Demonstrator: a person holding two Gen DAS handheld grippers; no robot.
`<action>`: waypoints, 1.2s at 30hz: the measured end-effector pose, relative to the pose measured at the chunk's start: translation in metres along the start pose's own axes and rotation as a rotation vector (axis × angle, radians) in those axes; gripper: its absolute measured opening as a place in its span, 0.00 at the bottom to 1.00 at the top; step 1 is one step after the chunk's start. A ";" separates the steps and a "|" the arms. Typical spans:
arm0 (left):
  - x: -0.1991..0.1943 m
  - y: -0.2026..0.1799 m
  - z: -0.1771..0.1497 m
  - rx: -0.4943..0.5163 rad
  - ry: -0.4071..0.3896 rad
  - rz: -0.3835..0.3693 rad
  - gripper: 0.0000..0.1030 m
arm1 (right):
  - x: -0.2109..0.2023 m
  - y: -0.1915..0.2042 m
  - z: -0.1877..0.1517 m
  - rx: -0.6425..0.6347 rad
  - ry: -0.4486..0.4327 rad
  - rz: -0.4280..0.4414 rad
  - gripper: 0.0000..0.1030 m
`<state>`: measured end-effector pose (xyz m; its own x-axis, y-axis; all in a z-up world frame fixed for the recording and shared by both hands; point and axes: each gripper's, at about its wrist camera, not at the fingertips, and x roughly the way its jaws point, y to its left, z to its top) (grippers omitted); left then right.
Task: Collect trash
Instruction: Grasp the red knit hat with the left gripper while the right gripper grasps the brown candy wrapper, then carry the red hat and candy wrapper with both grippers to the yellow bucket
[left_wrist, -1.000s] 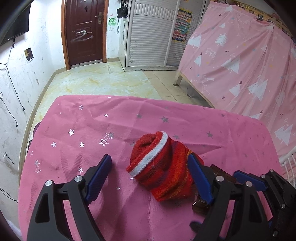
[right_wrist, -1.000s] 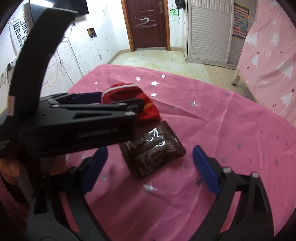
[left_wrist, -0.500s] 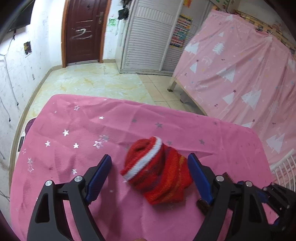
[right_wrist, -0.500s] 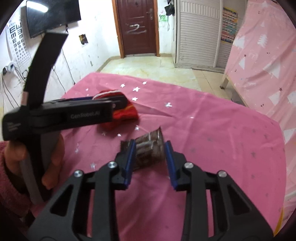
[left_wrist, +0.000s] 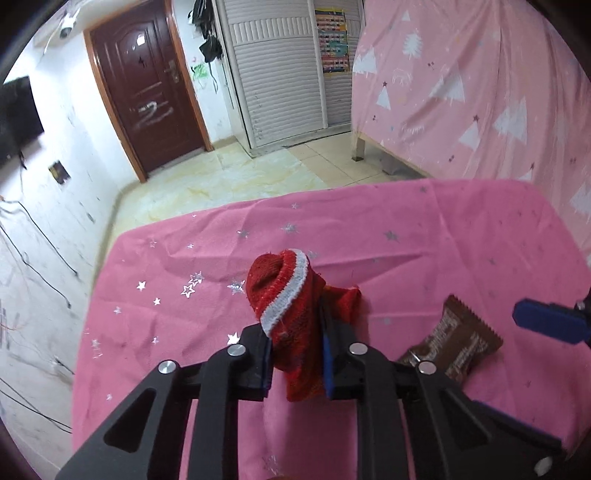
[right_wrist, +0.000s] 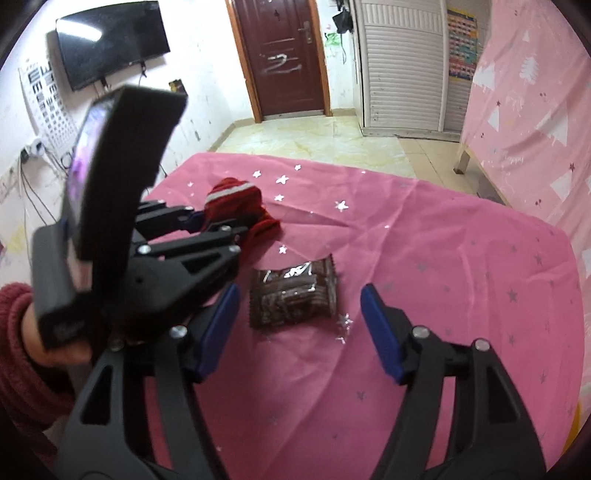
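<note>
The brown wrapper (right_wrist: 293, 293) lay flat on the table (right_wrist: 461, 258) right between the wide-apart right tongs (right_wrist: 297, 325), while the left tongs (left_wrist: 295, 363) squeezed the red sock (left_wrist: 291, 317).

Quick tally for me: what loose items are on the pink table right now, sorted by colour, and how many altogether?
Red: 1, the knit sock, clamped in the left gripper.
Brown: 1, the snack wrapper, lying on the tablecloth between the open fingers of the right gripper.
Total: 2

Left gripper (left_wrist: 297, 363) now clamped on sock (left_wrist: 291, 310); right gripper's (right_wrist: 299, 334) jaws reopened around wrapper (right_wrist: 293, 293).
</note>
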<state>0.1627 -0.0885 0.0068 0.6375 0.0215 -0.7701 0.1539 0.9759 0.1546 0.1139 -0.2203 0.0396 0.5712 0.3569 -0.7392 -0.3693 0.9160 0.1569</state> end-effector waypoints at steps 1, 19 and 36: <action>-0.001 0.001 0.000 -0.007 0.007 0.008 0.13 | 0.001 -0.001 0.000 -0.002 0.003 0.007 0.64; -0.038 0.050 -0.011 -0.123 0.003 -0.023 0.12 | 0.034 0.020 0.003 -0.108 0.093 -0.098 0.47; -0.064 0.027 -0.009 -0.131 -0.020 -0.065 0.12 | -0.019 -0.009 -0.008 0.009 -0.048 -0.050 0.36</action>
<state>0.1191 -0.0617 0.0547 0.6447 -0.0455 -0.7631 0.0962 0.9951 0.0219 0.1005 -0.2372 0.0472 0.6232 0.3191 -0.7140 -0.3333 0.9343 0.1267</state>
